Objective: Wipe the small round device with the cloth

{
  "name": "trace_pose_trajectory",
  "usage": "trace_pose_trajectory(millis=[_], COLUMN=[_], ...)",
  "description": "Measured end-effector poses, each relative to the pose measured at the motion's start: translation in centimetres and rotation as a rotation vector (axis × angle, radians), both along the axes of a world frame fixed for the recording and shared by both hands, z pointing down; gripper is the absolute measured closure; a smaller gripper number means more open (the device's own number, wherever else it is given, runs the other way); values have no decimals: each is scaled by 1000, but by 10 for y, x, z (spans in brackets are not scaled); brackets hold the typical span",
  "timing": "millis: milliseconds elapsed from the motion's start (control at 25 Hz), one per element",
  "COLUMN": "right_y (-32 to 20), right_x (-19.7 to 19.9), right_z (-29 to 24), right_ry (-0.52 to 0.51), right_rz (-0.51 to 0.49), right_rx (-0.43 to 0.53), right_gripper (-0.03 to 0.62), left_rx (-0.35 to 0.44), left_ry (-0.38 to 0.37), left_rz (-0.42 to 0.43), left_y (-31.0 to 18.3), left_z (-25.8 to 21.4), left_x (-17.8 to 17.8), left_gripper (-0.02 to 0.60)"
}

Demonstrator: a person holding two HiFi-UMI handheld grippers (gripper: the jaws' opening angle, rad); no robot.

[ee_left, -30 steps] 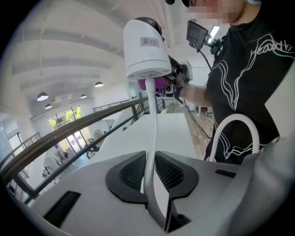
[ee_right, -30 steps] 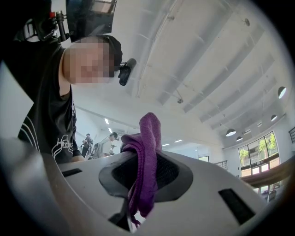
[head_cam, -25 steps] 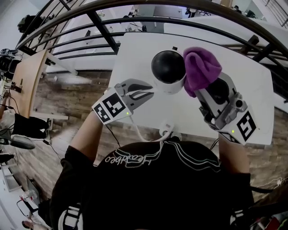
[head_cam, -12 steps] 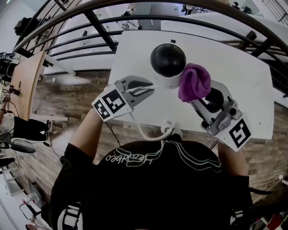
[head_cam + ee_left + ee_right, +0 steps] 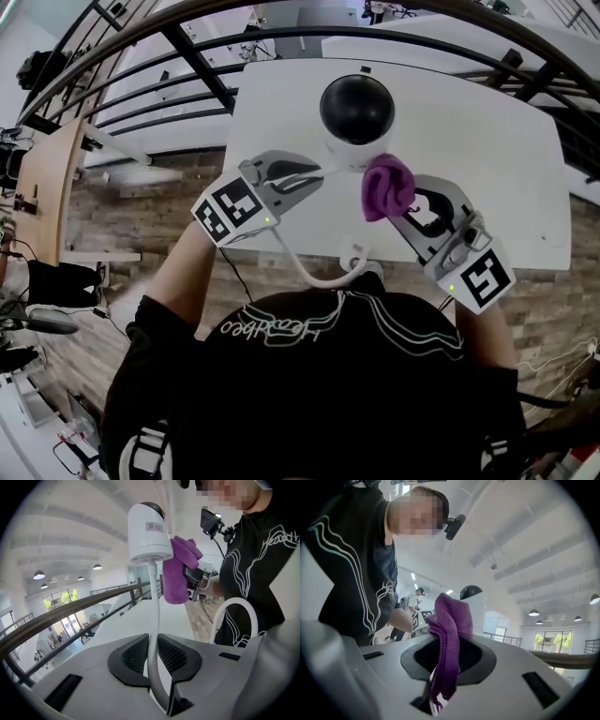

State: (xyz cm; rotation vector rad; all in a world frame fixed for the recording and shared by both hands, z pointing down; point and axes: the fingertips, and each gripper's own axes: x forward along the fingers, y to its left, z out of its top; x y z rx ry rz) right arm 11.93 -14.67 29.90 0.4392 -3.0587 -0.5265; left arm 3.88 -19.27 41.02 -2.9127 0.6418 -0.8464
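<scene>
The small round device (image 5: pixel 354 122), a white body under a black dome, stands on the white table (image 5: pixel 487 131); the left gripper view shows the device (image 5: pixel 150 531) upright ahead. My left gripper (image 5: pixel 315 175) is shut on the device's white cable (image 5: pixel 153 616), which runs up between its pads to the base. My right gripper (image 5: pixel 401 201) is shut on the purple cloth (image 5: pixel 386 185), whose bunched end lies against the device's lower right side. In the right gripper view the cloth (image 5: pixel 449 630) hangs between the jaws and hides most of the device (image 5: pixel 472 599).
The cable loops toward me to a white plug (image 5: pixel 352 257) at the table's near edge. A dark curved railing (image 5: pixel 187 56) runs behind and left of the table, with a drop to a lower floor beyond. Bare tabletop lies right of the device.
My right gripper has come down and toward me with the cloth, from beside the black dome to the device's lower side. The left gripper has kept its hold on the cable.
</scene>
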Motion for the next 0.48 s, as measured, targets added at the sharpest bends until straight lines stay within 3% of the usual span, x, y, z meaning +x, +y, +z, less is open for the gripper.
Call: trace_pose_trajectory(millis=[200,480], right_y=[8,7], right_x=[-6,4], right_z=[25,37], right_ry=[90,86], right_rz=[55,195], right_rx=[-37,-110], right_gripper=[527,527], left_rx=[-21,-52], left_ry=[42,61], left_rz=[18,34], left_y=[-3,-9], left_z=[-3,-2], left_x=[-1,-6], left_gripper=[520,520])
